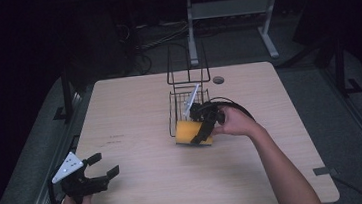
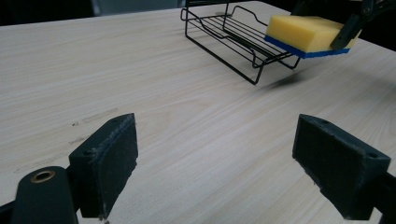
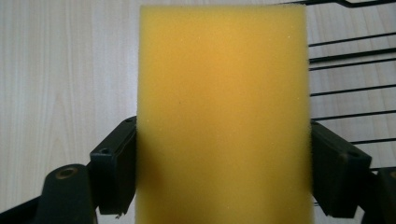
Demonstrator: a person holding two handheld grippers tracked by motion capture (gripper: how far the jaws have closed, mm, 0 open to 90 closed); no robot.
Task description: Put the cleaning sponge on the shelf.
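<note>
A yellow sponge point(image 1: 189, 132) with a blue underside hangs just above the table at the near end of a black wire rack point(image 1: 182, 104). My right gripper point(image 1: 203, 130) is shut on the sponge, its jaws pressing both long sides. In the right gripper view the sponge point(image 3: 224, 116) rises between the jaws with the rack's wires point(image 3: 345, 88) behind it to the right. In the left gripper view the sponge point(image 2: 306, 35) floats beside the rack point(image 2: 233, 37). My left gripper point(image 1: 100, 170) sits open at the table's near left corner, nothing between its pads point(image 2: 109, 163).
The light wooden table point(image 1: 134, 111) has a small round cable hole point(image 1: 218, 80) at the back. The rack carries a tall upright wire frame point(image 1: 187, 63) at its far end. A table leg and cables stand on the dark floor behind.
</note>
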